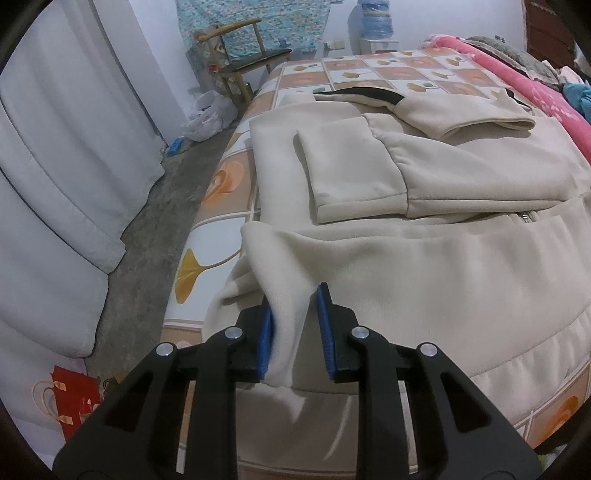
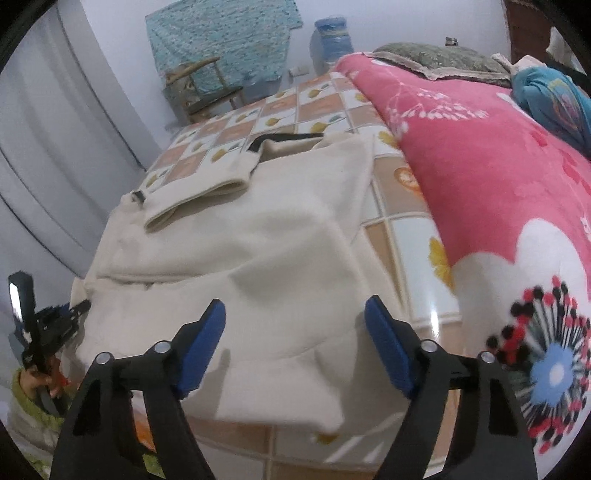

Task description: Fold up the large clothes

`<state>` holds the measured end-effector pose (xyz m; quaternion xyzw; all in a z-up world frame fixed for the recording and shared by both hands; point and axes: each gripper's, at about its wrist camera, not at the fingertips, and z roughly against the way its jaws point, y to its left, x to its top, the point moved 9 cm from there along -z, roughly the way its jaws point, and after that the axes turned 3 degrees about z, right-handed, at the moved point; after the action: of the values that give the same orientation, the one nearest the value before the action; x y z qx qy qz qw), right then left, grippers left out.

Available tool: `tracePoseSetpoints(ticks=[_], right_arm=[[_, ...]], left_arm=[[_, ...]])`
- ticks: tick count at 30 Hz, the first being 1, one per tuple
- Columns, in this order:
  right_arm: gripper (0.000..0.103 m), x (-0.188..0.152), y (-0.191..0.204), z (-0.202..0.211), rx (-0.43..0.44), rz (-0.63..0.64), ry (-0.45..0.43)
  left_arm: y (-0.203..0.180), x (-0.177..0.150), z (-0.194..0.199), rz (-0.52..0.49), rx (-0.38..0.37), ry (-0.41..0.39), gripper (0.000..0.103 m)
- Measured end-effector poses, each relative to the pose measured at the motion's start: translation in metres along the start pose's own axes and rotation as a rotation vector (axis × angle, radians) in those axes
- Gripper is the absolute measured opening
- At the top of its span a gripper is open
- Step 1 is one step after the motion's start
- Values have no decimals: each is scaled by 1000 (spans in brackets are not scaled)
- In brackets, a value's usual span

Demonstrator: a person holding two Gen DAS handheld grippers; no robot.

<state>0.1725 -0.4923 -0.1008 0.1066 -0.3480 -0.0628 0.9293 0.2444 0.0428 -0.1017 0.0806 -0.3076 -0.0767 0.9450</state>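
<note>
A cream fleece jacket (image 1: 424, 173) lies spread on a bed covered by a sheet (image 1: 369, 70) printed with orange and white squares and yellow flowers, its sleeves folded across the body and a black-lined collar (image 1: 358, 94) at the far end. At the jacket's near hem, on the side toward the grey floor (image 1: 159, 206), the left hand-held gripper (image 1: 295, 332) has its blue pads clamped on a raised fold of the cream fabric, which bunches between the pads and hangs below them. The right hand-held gripper (image 2: 295, 347) hangs over the jacket's opposite near corner with its jaws apart and nothing between them; whether the pads touch the fabric beneath cannot be told. In the right wrist view the left hand-held gripper shows at the jacket's left edge, held by a hand (image 2: 42, 380) in a green sleeve (image 2: 26, 398). A pink floral blanket (image 2: 498, 206) lies just beside the jacket on its right. Beyond the jacket's collar end stand a wooden chair (image 1: 245, 59) and a blue water bottle (image 1: 376, 18) against the wall. A white mattress (image 1: 62, 155) leans across the floor from the jacket.
</note>
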Motion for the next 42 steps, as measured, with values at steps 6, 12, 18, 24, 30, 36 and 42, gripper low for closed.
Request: tracePoseSetpoints(ticks=[6, 12, 18, 24, 30, 36, 42], right_arm=[[58, 23, -13, -22, -8, 5, -4], [43, 16, -23, -37, 6, -13, 58], [39, 4, -21, -28, 15, 16, 78], [33, 11, -24, -38, -2, 25, 83], [23, 11, -16, -43, -109, 123, 81], [16, 10, -8, -39, -253, 202, 71], [15, 8, -3, -39, -370, 270, 49]], left_arm=[[0, 0, -1, 18, -2, 1, 22], [0, 0, -1, 19, -1, 2, 22], [-1, 0, -1, 20, 1, 2, 22], [0, -1, 0, 26, 0, 4, 22], [0, 0, -2, 27, 0, 10, 22], [0, 1, -2, 26, -1, 9, 22], [-1, 2, -3, 10, 2, 16, 22]])
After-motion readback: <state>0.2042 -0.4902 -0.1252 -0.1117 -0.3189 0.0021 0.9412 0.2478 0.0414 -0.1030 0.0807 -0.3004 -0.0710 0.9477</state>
